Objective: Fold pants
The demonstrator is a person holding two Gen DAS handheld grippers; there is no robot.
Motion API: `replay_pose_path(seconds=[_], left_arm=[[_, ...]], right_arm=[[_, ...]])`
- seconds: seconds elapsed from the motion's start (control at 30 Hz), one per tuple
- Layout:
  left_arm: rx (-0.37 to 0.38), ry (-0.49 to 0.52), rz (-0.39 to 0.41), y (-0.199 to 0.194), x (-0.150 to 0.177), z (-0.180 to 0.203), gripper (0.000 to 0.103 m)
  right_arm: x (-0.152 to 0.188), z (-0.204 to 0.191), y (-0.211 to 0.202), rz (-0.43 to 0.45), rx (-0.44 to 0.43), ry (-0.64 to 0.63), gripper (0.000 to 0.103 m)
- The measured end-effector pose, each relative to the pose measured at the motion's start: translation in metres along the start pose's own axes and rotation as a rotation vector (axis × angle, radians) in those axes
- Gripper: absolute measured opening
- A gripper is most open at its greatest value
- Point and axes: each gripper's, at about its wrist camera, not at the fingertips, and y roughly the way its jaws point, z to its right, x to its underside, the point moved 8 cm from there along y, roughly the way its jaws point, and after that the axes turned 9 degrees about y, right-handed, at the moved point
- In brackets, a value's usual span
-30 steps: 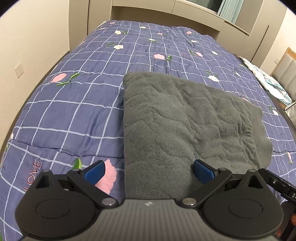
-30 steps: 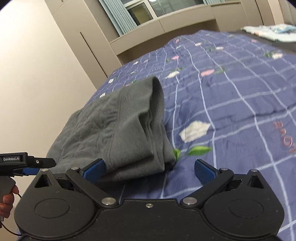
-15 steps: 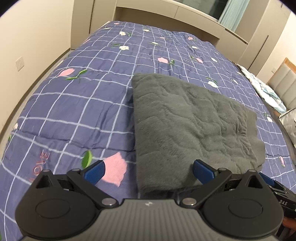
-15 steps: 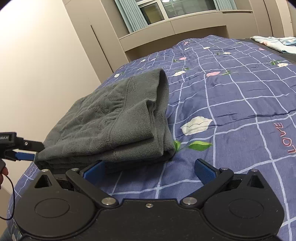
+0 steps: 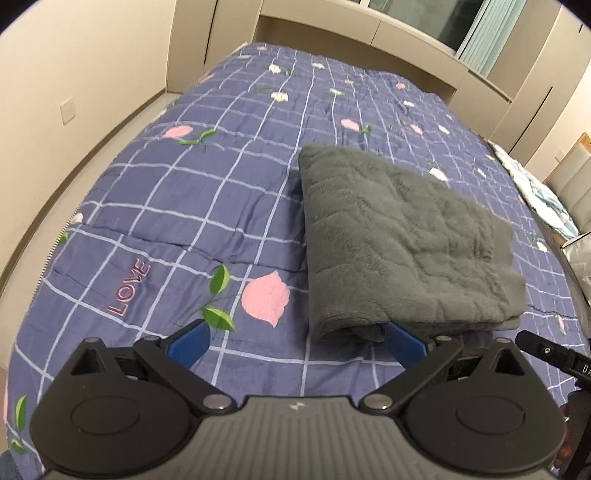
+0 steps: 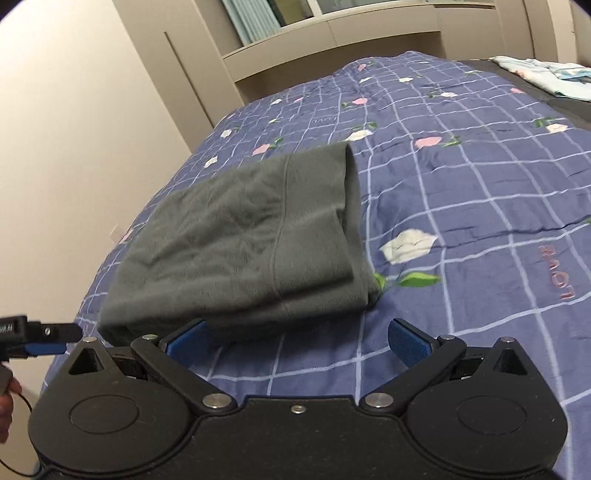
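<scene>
The grey fleece pants (image 5: 399, 240) lie folded into a thick rectangle on the purple checked bedspread (image 5: 184, 206). They also show in the right wrist view (image 6: 243, 243). My left gripper (image 5: 295, 341) is open and empty, just short of the pants' near folded edge; its right fingertip is next to that edge. My right gripper (image 6: 297, 338) is open and empty, at the pants' other side, with its left fingertip close to the cloth. The right gripper's tip (image 5: 550, 356) shows at the lower right of the left wrist view.
The bed runs back to beige cabinets (image 5: 369, 33) and a window with curtains (image 6: 258, 18). A wall (image 5: 55, 74) and floor strip lie along the bed's left. A light patterned cloth (image 6: 543, 74) lies at the far side of the bed.
Both grippers have drawn back and risen from the pants. The pants now lie fully ahead of the fingers, which stay open.
</scene>
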Motion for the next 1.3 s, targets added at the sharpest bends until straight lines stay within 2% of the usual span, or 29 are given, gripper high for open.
replay_pose_path(seconds=[0.17,0.37,0.63,0.87,1.13,1.3], left_arm=[[0.0,0.01,0.032,-0.017,0.0,0.011,0.103],[-0.011,0.065,0.064,-0.026,-0.01,0.023,0.103],[-0.023,0.037,0.095,-0.02,-0.051,0.016,0.103],[-0.056,0.058,0.041,0.015,-0.066,0.007,0.103],[-0.062,0.083,-0.053,0.064,-0.069,-0.004,0.103],[0.011,0.078,-0.06,0.083,-0.076,-0.009,0.103]], right_arm=[[-0.015,-0.015,-0.027,0.015,0.086,-0.05,0.103],[-0.028,-0.043,-0.061,0.08,0.092,-0.147,0.103],[-0.061,-0.068,-0.07,0.144,0.094,-0.274,0.103],[-0.085,-0.074,-0.045,0.138,0.064,-0.302,0.103],[-0.101,-0.058,0.012,0.074,0.065,-0.289,0.103],[-0.105,-0.044,0.048,0.026,0.085,-0.275,0.103]])
